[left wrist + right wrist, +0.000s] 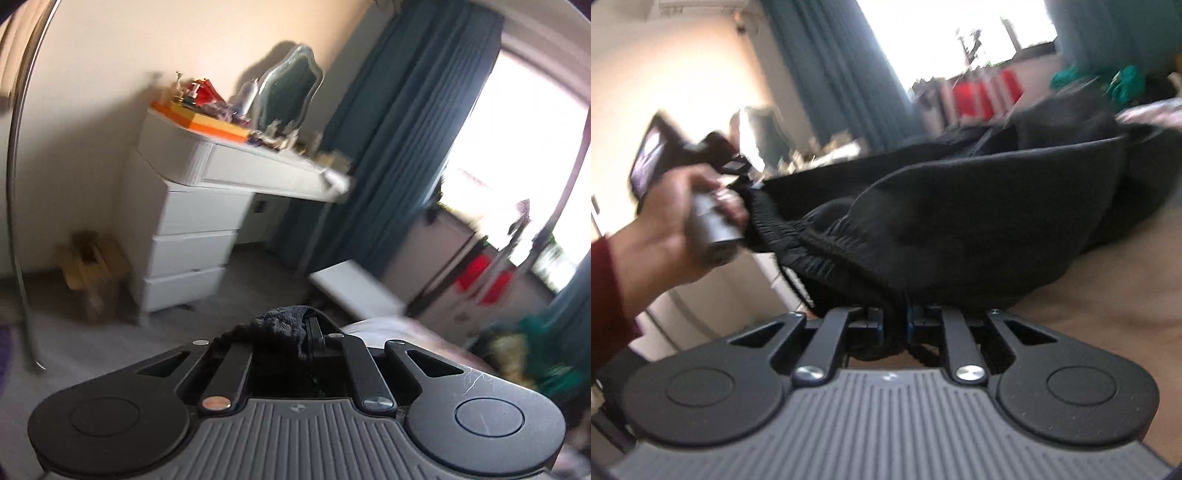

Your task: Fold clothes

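Note:
A black garment [960,221] with an elastic waistband hangs stretched between both grippers above a beige bed surface [1100,317]. My right gripper [895,326] is shut on the waistband right in front of its camera. In the right wrist view a hand [672,229] in a dark red sleeve holds my left gripper [746,186], which pinches the far end of the waistband. In the left wrist view, the left gripper [295,330] is shut on a bunched fold of the black fabric [277,325], which covers the fingertips. Both views are blurred by motion.
A white dresser [192,229] with a mirror [291,88] and clutter stands against the wall. Teal curtains [388,147] frame a bright window [517,155]. A white bench [354,291], a wooden stool [92,266] and a metal pole [14,184] stand on the floor.

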Demonstrator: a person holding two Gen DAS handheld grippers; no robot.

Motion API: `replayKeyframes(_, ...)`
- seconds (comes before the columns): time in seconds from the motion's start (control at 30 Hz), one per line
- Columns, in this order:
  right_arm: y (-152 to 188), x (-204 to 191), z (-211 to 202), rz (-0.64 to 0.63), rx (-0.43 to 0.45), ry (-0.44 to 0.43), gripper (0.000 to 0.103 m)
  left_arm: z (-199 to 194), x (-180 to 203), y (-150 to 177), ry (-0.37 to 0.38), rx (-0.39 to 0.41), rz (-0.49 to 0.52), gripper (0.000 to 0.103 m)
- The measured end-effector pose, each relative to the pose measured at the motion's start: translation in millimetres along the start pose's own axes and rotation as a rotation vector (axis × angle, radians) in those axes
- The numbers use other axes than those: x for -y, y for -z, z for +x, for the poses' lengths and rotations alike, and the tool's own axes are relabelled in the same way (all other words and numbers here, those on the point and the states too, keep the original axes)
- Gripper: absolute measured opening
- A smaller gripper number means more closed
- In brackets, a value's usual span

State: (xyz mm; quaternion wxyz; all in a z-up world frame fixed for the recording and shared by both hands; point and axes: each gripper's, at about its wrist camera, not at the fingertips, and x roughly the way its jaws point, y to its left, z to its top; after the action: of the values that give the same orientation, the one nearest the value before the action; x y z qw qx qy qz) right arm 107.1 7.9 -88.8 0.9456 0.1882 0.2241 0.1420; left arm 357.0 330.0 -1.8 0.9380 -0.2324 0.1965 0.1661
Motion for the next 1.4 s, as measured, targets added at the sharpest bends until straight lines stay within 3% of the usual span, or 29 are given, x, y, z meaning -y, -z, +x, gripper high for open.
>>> replayKeyframes(0.1,21,-9,34,-0.021,-0.06,0.02,0.014,48,-15,16,-0.065,-0.077,0.002,0.009)
replayKeyframes(0.2,26,-2,36,-0.022,-0.045,0.0,0.015,62,-23,27,-0.072,-0.089,0.048,0.011)
replayKeyframes(0.33,27,-5,27,-0.079,-0.055,0.002,0.019,31,-25,32,-0.026,-0.093,0.114,0.02)
replayKeyframes(0.37,26,-5,25,-0.082,-0.058,0.005,0.021,16,-28,34,-0.005,-0.103,0.128,0.029)
replayKeyframes(0.43,25,-3,22,-0.06,-0.078,-0.003,0.038,-16,-30,37,0.027,-0.119,0.157,0.054)
replayKeyframes(0.47,23,-4,19,-0.05,-0.099,-0.008,0.046,-35,-31,42,0.033,-0.11,0.175,0.072)
replayKeyframes(0.5,22,-7,17,-0.04,-0.113,-0.014,0.07,-53,-31,45,0.021,-0.079,0.212,0.084)
replayKeyframes(0.53,21,-10,14,-0.031,-0.128,-0.02,0.089,-71,-30,46,0.018,-0.063,0.244,0.086)
replayKeyframes(0.6,20,-15,4,-0.034,-0.142,-0.028,0.088,-105,-29,49,0.015,-0.033,0.309,0.086)
replayKeyframes(0.77,11,-18,-45,-0.11,-0.12,-0.038,0.088,-204,-31,63,0.091,-0.018,0.305,0.086)
replayKeyframes(1.0,-24,22,-123,-0.214,-0.036,0.009,0.088,-314,13,130,0.184,-0.004,0.395,0.085)
replayKeyframes(1.23,-67,86,-183,-0.293,0.083,0.14,0.088,-367,66,196,0.273,0.049,0.453,0.086)
replayKeyframes(1.4,-73,127,-207,-0.3,0.114,0.189,0.088,-375,75,246,0.296,0.133,0.461,0.09)
